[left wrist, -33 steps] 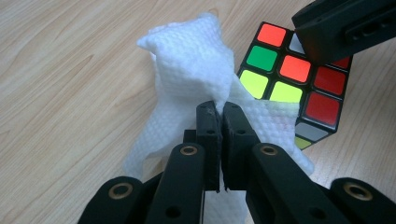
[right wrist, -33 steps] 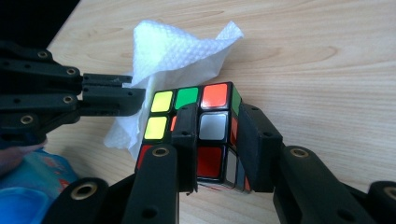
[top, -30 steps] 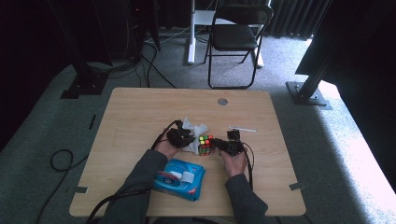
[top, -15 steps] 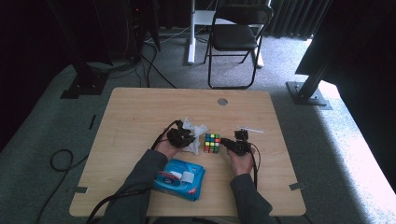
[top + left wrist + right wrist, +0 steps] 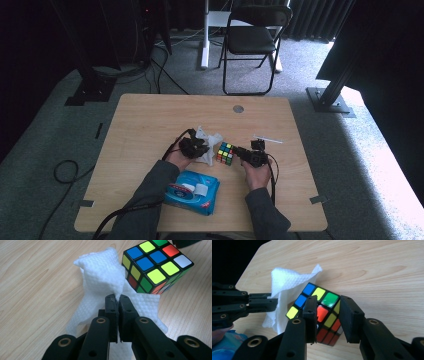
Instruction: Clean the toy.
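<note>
on the wooden table, the left gripper had its jaws pinched tight on a crumpled white tissue, the pads meeting on a fold of it in the left gripper view, where the tissue rose in a peak just beyond the jaw tips and spread flat beneath them. a puzzle cube sat just right of the tissue, near the middle of the table and touching the paper's edge; in the left gripper view the cube stood tilted on a corner with its blue, yellow and red tiles upward. the right gripper reached in from the right, and its jaws had just been opening, standing narrowly apart with one corner of the cube between them, the pads close to its faces; whether they pressed on it could not be told. a blue wipes packet lay at the near edge between the person's forearms, and a thin white strip lay to the far right of the right gripper.
</note>
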`<move>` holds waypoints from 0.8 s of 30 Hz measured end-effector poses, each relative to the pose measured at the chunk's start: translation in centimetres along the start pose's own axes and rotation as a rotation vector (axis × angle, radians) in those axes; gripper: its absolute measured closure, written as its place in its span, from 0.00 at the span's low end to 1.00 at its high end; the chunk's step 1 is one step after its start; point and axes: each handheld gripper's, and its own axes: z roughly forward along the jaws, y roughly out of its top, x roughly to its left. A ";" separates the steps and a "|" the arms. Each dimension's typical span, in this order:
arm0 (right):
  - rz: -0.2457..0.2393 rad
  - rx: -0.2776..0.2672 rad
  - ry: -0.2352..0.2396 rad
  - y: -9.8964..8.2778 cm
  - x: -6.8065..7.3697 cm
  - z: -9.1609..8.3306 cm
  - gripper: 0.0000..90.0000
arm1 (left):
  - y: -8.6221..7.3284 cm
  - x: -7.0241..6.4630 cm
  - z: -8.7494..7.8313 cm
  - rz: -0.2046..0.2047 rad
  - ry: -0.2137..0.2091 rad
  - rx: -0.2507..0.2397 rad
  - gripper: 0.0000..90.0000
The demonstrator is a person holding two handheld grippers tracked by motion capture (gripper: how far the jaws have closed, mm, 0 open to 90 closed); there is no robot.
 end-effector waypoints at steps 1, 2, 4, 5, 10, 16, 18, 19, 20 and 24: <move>0.000 0.021 -0.003 -0.1 0.1 0.3 0.72 | 0.0 0.0 0.0 -0.001 0.000 0.000 0.97; -0.001 0.028 -0.003 -0.2 0.1 0.4 0.71 | 0.0 0.0 0.0 -0.001 0.000 -0.001 0.97; 0.002 0.024 -0.001 -0.2 0.2 0.5 0.71 | 0.0 0.0 0.0 -0.001 0.000 -0.001 0.97; 0.002 0.025 0.000 -0.2 0.2 0.5 0.70 | 0.0 0.0 0.0 0.001 0.000 0.000 0.97; 0.008 0.023 0.000 -0.3 0.3 0.8 0.69 | 0.0 0.0 0.0 0.001 0.000 -0.003 0.97; 0.016 0.017 -0.004 -0.3 0.3 1.0 0.72 | 0.1 0.1 0.0 -0.004 -0.016 -0.010 0.97; 0.017 0.017 -0.005 -0.3 0.3 1.0 0.73 | 0.1 0.1 0.0 -0.010 -0.024 -0.016 0.97; 0.017 0.015 -0.007 -0.3 0.3 1.0 0.73 | 0.1 0.2 0.0 -0.016 -0.029 -0.020 0.97; 0.016 0.014 -0.009 -0.3 0.4 1.0 0.74 | 0.1 0.3 -0.1 -0.019 -0.032 -0.024 0.97; 0.014 0.009 -0.013 -0.3 0.5 1.0 0.74 | 0.3 0.3 -0.1 -0.027 -0.048 -0.031 0.97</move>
